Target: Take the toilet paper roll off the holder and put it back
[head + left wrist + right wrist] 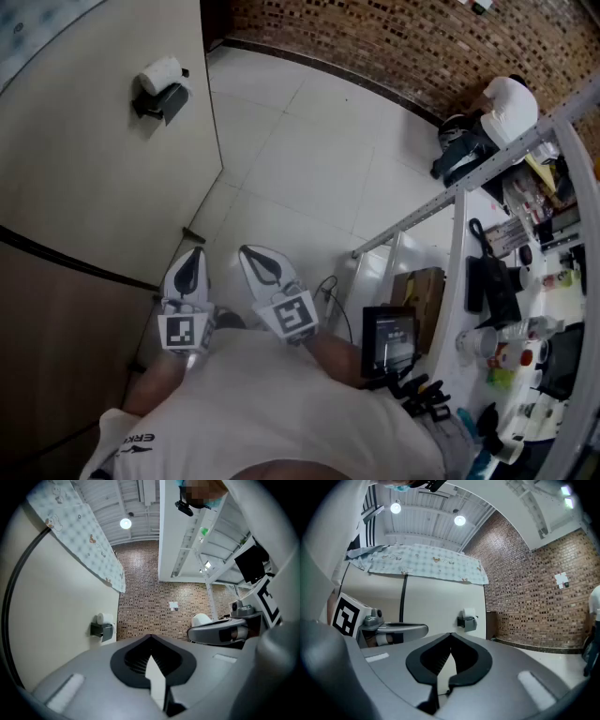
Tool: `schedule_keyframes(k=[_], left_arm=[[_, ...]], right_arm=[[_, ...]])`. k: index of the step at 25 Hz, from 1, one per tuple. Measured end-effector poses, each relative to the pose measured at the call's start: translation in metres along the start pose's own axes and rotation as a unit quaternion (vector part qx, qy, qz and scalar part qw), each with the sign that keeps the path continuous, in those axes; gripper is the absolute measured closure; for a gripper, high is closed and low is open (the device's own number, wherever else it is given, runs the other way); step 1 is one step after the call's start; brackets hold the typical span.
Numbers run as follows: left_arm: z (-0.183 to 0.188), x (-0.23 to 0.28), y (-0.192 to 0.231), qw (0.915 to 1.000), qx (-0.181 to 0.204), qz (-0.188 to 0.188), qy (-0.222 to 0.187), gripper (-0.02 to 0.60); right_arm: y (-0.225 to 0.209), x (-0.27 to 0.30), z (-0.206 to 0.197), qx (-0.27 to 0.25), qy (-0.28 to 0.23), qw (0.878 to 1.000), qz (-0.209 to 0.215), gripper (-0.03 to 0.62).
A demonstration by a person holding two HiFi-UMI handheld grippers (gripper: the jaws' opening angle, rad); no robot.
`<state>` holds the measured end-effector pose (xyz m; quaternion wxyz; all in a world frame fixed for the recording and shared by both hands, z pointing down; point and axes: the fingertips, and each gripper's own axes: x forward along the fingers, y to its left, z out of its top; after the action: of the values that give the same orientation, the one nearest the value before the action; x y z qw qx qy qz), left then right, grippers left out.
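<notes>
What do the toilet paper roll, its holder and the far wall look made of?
Roll: soft white paper, matte, wound in layers. Holder: dark and smooth, probably plastic or coated metal; too small to tell which. Far wall: small brown bricks or brick-look tiles with pale joints.

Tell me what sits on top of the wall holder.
A white toilet paper roll sits on the dark holder. The roll's underside, and how it attaches, are hidden.

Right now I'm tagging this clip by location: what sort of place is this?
Probably a workshop or lab, not a real bathroom: the toilet paper roll sits on a holder, but a cluttered workbench and brick wall stand nearby.
</notes>
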<state>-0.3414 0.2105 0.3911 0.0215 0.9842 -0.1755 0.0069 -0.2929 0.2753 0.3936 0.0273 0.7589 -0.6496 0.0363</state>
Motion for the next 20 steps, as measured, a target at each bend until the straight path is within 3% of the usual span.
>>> schedule_keyframes(k=[11, 20], left_arm=[[-0.010, 0.064, 0.020, 1.0000, 0.001, -0.002, 0.001, 0.580], [-0.011, 0.160, 0.079, 0.9998, 0.006, 0.005, -0.018, 0.578]], right_arm=[[-0.052, 0.043, -0.013, 0.003, 0.008, 1.000, -0.009, 0.579], [-0.108, 0.139, -0.007, -0.018, 0.014, 1.000, 0.001, 0.579]])
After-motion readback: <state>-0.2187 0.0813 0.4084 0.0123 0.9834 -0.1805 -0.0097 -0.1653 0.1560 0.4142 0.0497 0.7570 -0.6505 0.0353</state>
